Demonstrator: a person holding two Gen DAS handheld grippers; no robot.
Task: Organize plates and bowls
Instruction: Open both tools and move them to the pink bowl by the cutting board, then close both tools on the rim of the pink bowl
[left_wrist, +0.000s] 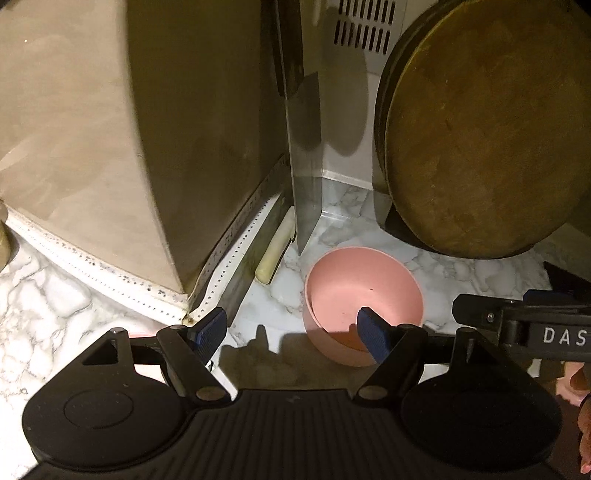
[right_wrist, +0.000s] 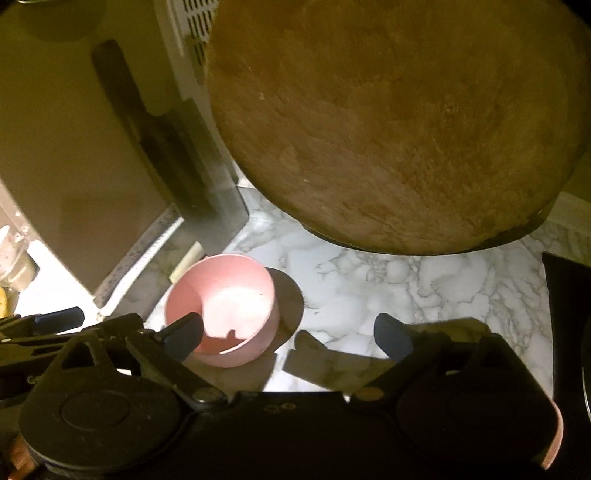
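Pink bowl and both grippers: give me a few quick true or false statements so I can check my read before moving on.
1. The pink bowl stands upright on the marble counter. True.
2. The left gripper is clamped on the bowl. False: its jaws are open, holding nothing.
3. A round wooden board leans upright behind the bowl. True.
4. The right gripper holds a plate. False: it is open and empty.

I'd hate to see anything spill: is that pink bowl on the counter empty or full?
Empty. The pink bowl stands upright on the marble counter, and both views show only its bare pink floor inside.
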